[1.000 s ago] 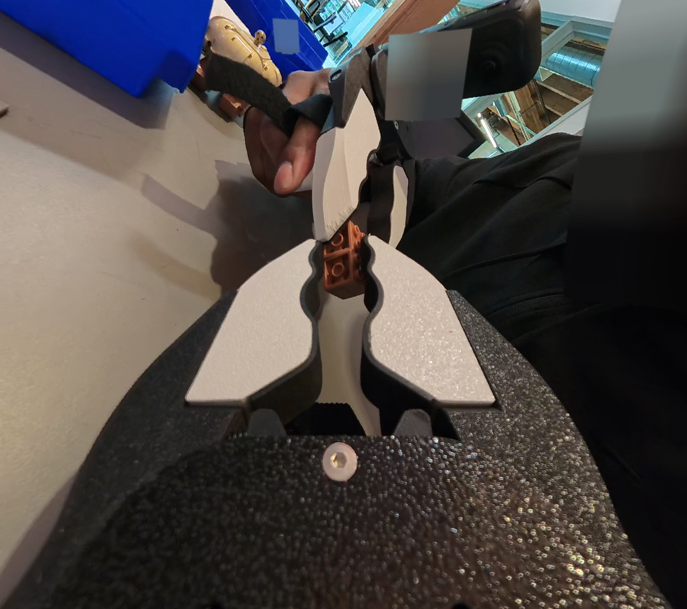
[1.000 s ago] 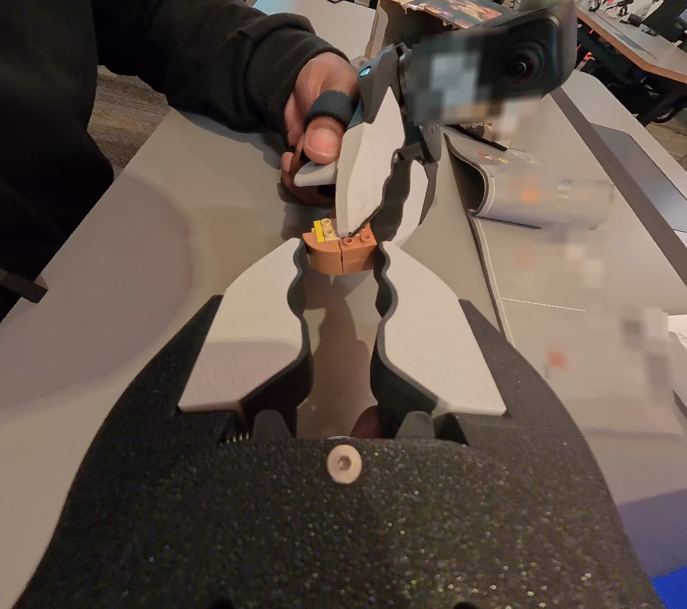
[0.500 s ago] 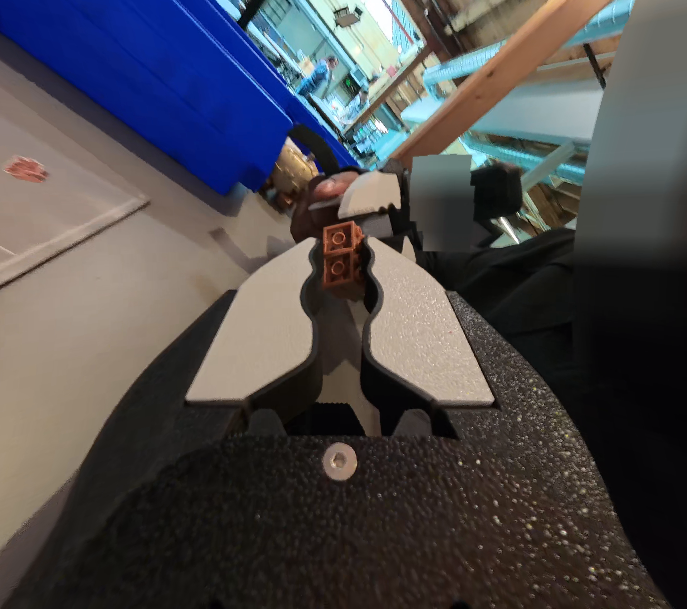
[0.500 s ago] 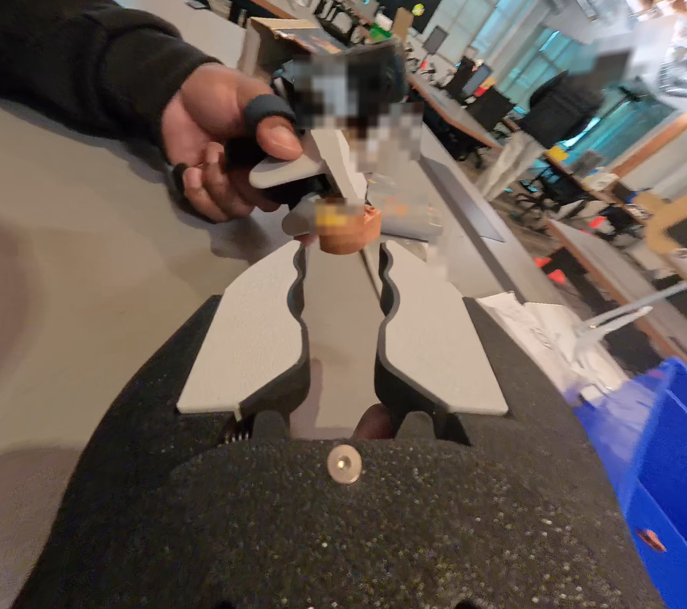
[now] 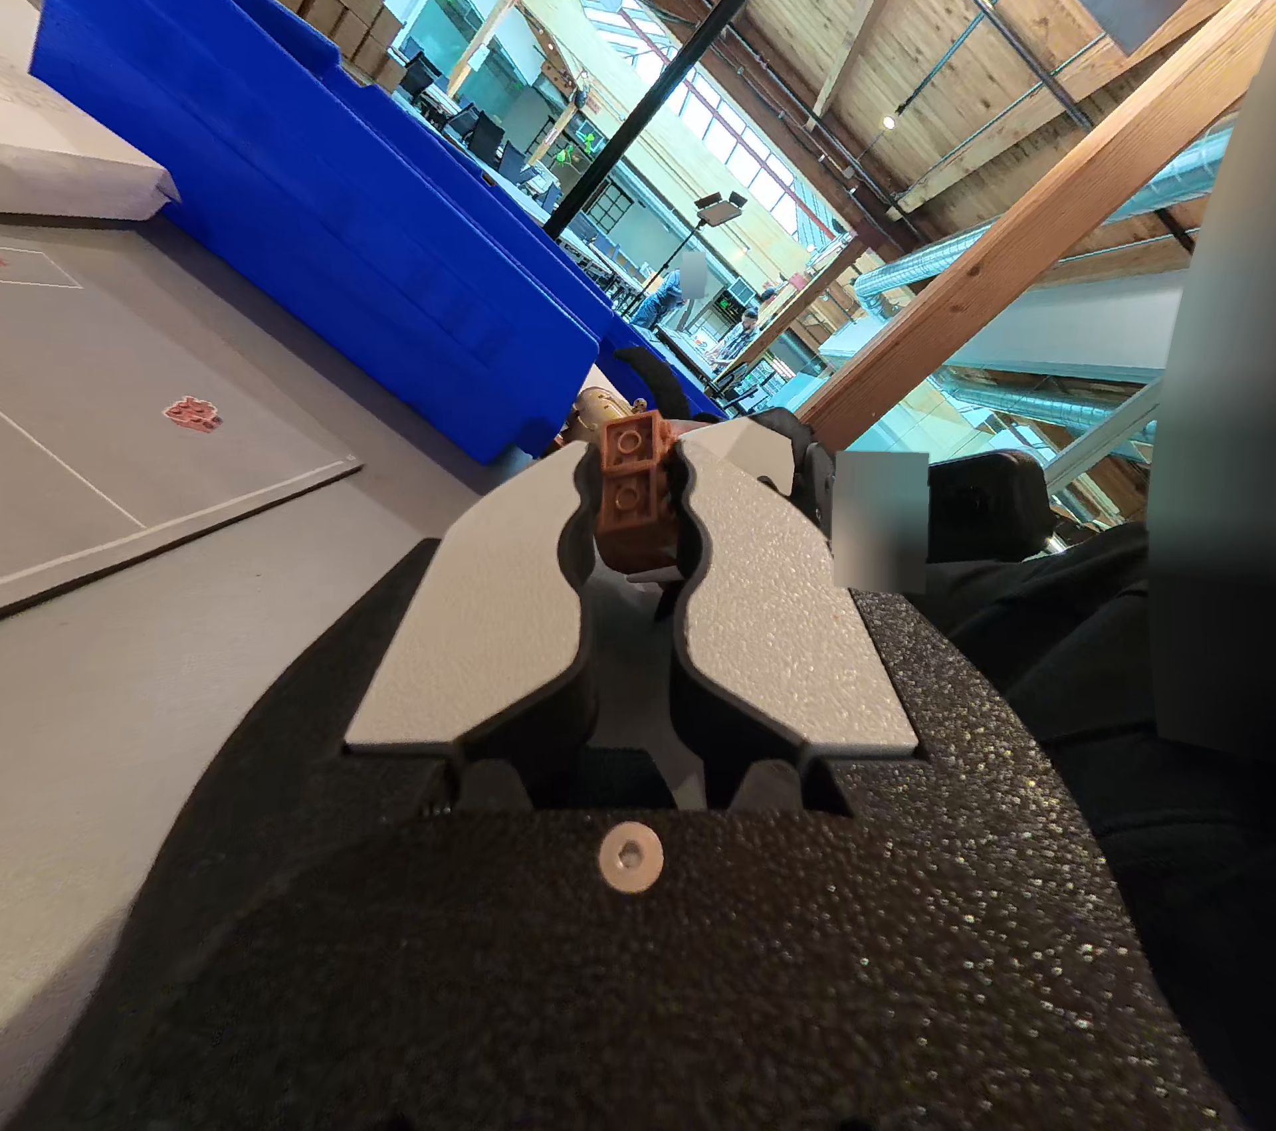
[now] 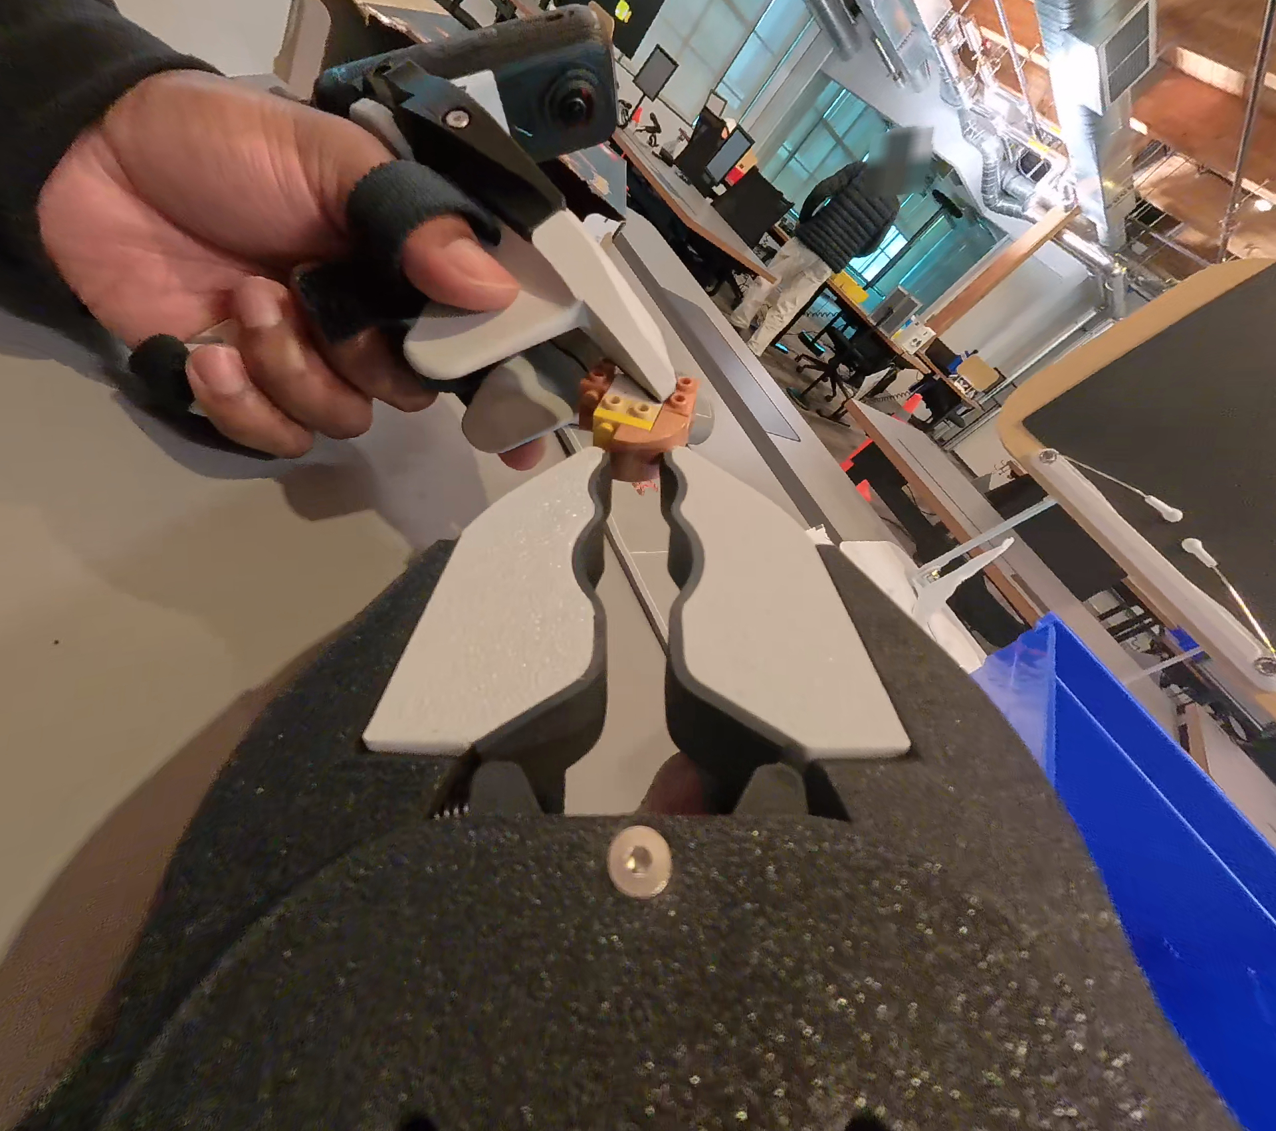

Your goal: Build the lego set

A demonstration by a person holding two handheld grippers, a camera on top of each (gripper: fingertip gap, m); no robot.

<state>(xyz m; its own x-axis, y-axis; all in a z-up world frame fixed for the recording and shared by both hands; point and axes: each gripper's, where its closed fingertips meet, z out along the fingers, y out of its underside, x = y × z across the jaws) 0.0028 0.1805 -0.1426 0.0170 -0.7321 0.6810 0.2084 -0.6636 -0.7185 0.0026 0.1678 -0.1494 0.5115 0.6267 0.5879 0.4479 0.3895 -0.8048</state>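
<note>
Between the two grippers, raised above the grey table, sits a small brown brick assembly. The left gripper is clamped on it: both fingertips press against the sides of the brown stack. The right gripper is clenched on the lower rounded brown part of the same assembly, both tips in contact with it.

Left wrist view only: the studded brown face of the stack, two studs in a row; a blue bin along the table edge; a grey mat carrying a small reddish piece; a tan rounded model standing beside the bin, behind the fingertips.

Right wrist view only: a yellow brick on top of the assembly, beside orange-brown studs; the person's left hand gripping the left gripper's handle, with one grey finger of that gripper pressing down on the assembly's top; a cardboard box behind the hand.

Change from the earlier frames: the right gripper's fingers stood wider, with the assembly just ahead of the tips; they have since closed on it. The left gripper's hold is unchanged. Both views have tilted upward, bringing more ceiling into frame.
</note>
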